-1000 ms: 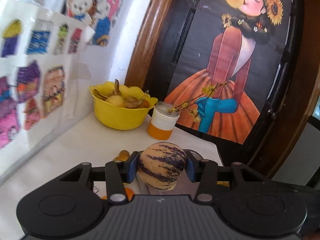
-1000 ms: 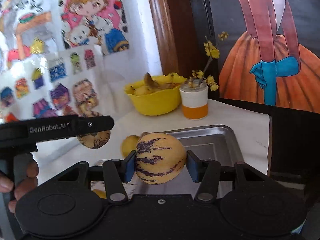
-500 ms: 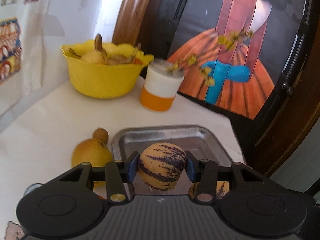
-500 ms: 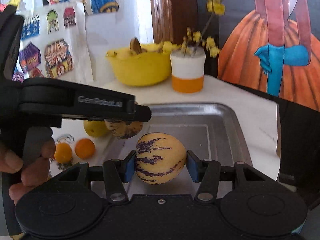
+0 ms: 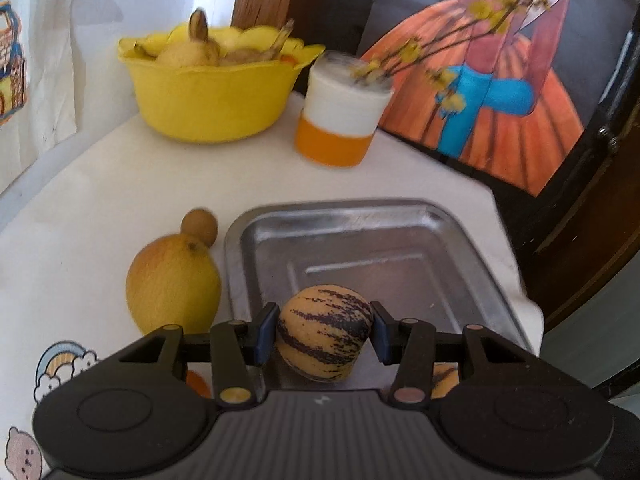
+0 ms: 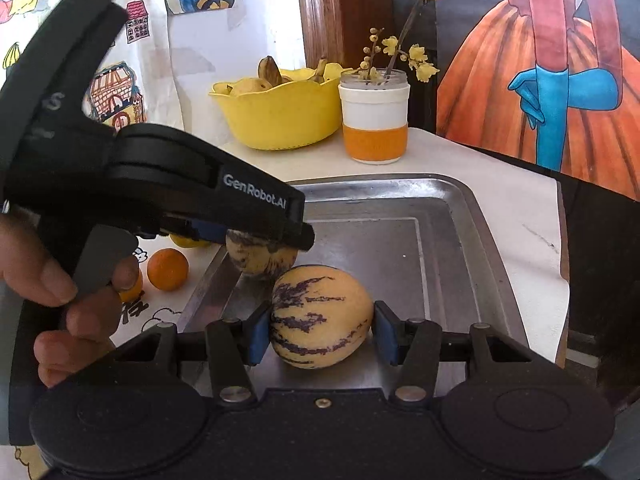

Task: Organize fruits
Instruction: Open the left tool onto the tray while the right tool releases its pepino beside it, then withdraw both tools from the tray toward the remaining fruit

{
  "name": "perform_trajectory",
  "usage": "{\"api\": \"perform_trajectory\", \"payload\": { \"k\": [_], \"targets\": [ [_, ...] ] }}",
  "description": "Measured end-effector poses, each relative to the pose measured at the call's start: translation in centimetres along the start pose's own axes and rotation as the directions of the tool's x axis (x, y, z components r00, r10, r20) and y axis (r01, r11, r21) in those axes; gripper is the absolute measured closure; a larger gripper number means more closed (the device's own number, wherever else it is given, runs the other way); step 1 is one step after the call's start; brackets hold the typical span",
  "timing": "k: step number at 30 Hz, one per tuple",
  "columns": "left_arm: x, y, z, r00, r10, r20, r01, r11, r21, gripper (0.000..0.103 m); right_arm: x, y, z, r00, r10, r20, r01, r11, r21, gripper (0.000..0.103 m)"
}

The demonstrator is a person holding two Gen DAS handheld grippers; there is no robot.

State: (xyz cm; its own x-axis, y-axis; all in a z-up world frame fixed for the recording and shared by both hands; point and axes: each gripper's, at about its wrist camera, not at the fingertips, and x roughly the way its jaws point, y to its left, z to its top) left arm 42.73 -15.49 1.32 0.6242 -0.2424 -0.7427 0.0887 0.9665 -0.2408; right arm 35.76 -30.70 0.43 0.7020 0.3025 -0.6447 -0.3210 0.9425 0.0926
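Observation:
My left gripper [image 5: 323, 334] is shut on a yellow melon with purple stripes [image 5: 325, 330], held low over the near left part of the metal tray [image 5: 404, 216]. My right gripper [image 6: 320, 334] is shut on a second striped melon [image 6: 322, 316], just above the tray's near edge [image 6: 472, 216]. In the right wrist view the left gripper [image 6: 256, 236] comes in from the left with its melon [image 6: 260, 256] close beside mine; whether the two fruits touch I cannot tell. A hand [image 6: 60, 288] grips that tool's handle.
A yellow lemon-like fruit [image 5: 173, 286] and a small brown fruit [image 5: 199, 226] lie left of the tray. Small oranges [image 6: 167, 269] sit further left. A yellow bowl of fruit [image 5: 212, 92] and an orange-and-white jar with flowering twigs [image 5: 340, 116] stand at the back. The table ends right of the tray.
Both grippers have come down toward the tray, each still clamped on its melon. The left one also moved forward and tipped downward, ending over the tray beside the right gripper's melon.

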Motion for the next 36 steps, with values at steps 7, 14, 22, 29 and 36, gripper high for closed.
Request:
{"api": "perform_trajectory", "payload": {
  "k": [7, 14, 22, 29, 36],
  "targets": [
    [0.0, -0.1, -0.1, 1.0, 0.001, -0.014, -0.001, 1.0, 0.005, 0.045, -0.5, 0.3, -0.8, 1.0, -0.002, 0.002, 0.002, 1.0, 0.009, 0.032],
    [-3.1, -0.8, -0.8, 0.999, -0.028, 0.046, 0.027, 0.999, 0.027, 0.019, -3.9, 0.8, -1.3, 0.997, -0.027, 0.079, 0.024, 0.999, 0.033, 0.014],
    [-10.9, -1.1, -2.4, 0.971, -0.074, 0.228, 0.063, 0.996, 0.057, 0.001, -10.7, 2.7, -2.2, 0.968, -0.083, 0.237, 0.076, 0.996, 0.042, 0.001],
    [-17.8, 0.5, -5.3, 0.93, -0.064, 0.363, 0.056, 0.998, 0.031, 0.0, -16.7, 5.1, -3.7, 0.93, -0.13, 0.345, 0.125, 0.991, 0.037, 0.001],
    [-23.4, 3.3, -9.8, 0.898, -0.037, 0.438, 0.029, 0.999, 0.024, 0.0, -21.6, 8.0, -6.0, 0.907, -0.133, 0.399, 0.127, 0.991, 0.042, 0.001]
  ]
}}
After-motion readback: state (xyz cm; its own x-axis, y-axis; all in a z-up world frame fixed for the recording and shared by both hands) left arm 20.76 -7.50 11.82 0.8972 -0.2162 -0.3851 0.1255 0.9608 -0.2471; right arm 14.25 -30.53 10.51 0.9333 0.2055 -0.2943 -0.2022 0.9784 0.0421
